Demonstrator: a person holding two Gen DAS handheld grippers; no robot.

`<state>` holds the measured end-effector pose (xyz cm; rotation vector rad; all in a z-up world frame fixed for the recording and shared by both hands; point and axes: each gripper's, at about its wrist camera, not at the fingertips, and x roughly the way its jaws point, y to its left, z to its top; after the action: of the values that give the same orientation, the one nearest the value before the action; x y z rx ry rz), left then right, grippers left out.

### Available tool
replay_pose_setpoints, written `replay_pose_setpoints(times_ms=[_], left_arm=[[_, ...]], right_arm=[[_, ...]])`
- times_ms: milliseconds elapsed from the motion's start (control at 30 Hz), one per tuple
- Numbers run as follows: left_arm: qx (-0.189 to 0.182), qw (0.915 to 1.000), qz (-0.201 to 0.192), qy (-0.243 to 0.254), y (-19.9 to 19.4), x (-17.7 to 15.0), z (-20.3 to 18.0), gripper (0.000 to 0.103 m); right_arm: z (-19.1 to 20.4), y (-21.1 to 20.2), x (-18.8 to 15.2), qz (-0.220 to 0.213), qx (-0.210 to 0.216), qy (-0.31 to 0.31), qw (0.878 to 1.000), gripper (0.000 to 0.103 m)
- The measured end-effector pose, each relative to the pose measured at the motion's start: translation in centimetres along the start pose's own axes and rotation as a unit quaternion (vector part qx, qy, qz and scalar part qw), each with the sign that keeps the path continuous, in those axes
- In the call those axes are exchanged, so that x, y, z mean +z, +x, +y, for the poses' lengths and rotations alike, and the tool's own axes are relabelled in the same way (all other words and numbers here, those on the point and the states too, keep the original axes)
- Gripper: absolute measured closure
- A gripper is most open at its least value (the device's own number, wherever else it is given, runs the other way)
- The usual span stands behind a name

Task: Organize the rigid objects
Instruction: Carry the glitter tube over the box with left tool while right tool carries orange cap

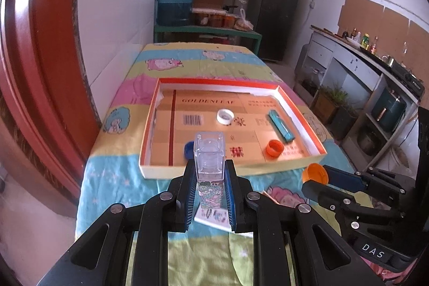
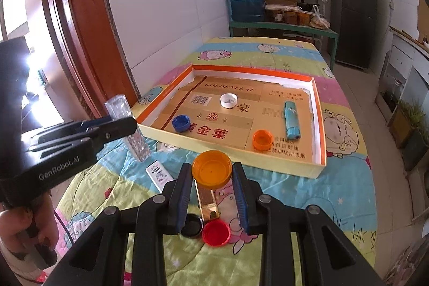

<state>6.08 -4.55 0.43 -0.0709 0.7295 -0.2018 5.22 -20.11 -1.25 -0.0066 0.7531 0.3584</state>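
Clear plastic was what I had in my left gripper (image 1: pixel 209 173): a tall square box with a flower-printed lower half (image 1: pixel 209 162), pinched between the blue pads and carried above the near edge of the quilt-covered table (image 2: pixel 346 195), short of the tray.

I judged the sorting to be roughly half done. The shallow cardboard tray with orange-edged walls (image 2: pixel 319 125) already held four things. Going from its left side across, I saw a blue bottle cap (image 2: pixel 181 123) near the front wall, a white bottle cap (image 2: pixel 228 100) further back, an orange bottle cap (image 2: pixel 262 140) at the front right, and a teal lighter (image 2: pixel 292 123) lying along the right side.

Outside the tray, on the quilt, there lay a small white printed card (image 2: pixel 158 173), then a black cap (image 2: pixel 192 225) touching or just beside a red cap (image 2: pixel 216 233), with a shiny gold rectangular case (image 2: pixel 207 201) just behind them.

My right gripper (image 2: pixel 212 173) was closed on a larger translucent orange lid (image 2: pixel 212 168), held above those loose pieces and near the tray's front wall.

So two pieces were in hand and not yet placed, and I counted four more on the cloth to be collected afterwards.
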Motion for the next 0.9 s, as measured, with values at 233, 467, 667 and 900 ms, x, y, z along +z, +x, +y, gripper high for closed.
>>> replay_pose_setpoints(times_ms=[233,467,667,900], left_arm=[[0.007,1.0,0.001,0.004,1.4,1.2,0.1,0.083],[0.013,0.9999,0.001,0.003,2.9,2.4,0.1,0.083],[0.016,0.9999,0.003,0.002,4.3,3.4,0.1,0.083],[0.02,0.9997,0.009,0.007,6.2,4.5,0.2,0.083]], right_arm=[[-0.8,1.0,1.4,-0.006,0.0,-0.003,1.0,0.072],[-1.4,2.0,2.6,-0.013,0.004,-0.005,1.0,0.072],[-2.0,2.9,3.7,-0.019,0.005,-0.006,1.0,0.072],[-3.0,4.2,4.7,-0.017,0.001,-0.009,1.0,0.072]])
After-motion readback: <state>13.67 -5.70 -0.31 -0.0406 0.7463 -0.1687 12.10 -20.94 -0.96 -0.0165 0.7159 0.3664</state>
